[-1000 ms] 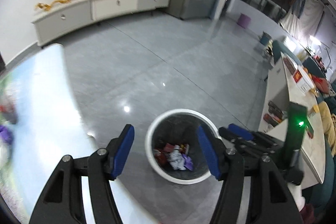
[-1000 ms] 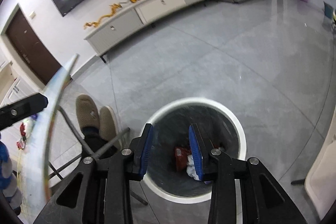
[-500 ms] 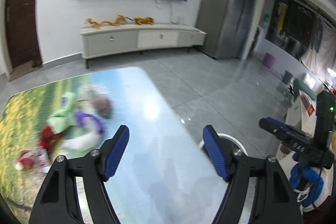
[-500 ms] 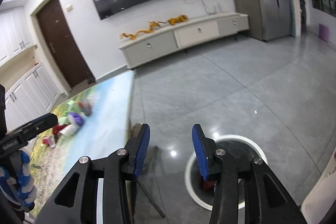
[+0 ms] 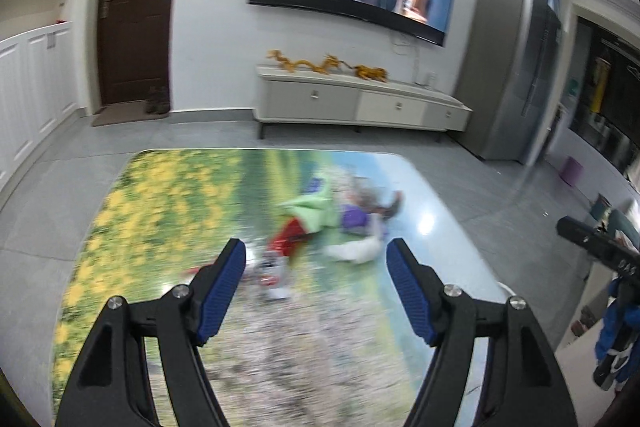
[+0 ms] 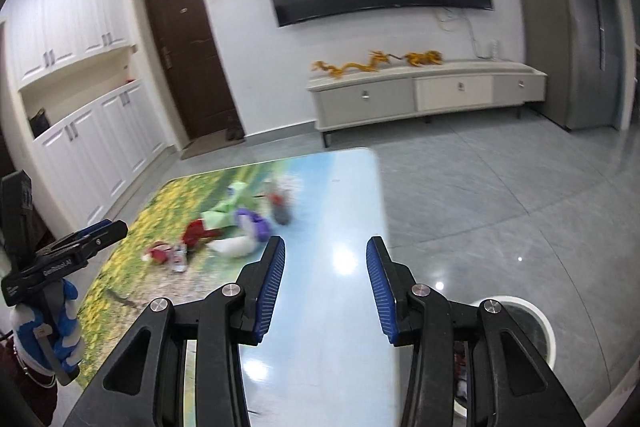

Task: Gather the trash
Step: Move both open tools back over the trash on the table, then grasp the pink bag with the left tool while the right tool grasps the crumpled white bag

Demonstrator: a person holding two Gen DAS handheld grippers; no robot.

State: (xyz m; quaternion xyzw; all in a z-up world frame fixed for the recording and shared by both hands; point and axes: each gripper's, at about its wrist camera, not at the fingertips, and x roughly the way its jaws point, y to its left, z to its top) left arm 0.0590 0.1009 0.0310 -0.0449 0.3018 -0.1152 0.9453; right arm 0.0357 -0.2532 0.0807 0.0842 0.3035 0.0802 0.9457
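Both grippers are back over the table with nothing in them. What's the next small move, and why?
Probably ease the left gripper forward and down onto the nearest scrap, straight ahead of its open, empty jaws. The trash pile lies left of the right gripper.

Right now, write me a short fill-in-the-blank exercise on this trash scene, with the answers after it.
1. The pile of trash lies on the ____.
2. The jaws of the left gripper and the right gripper hold ____.
3. The white-rimmed bin stands on the ____, beside the table.
4. The screen on the wall above the low cabinet is a ____.

Missing words: table; nothing; floor; television
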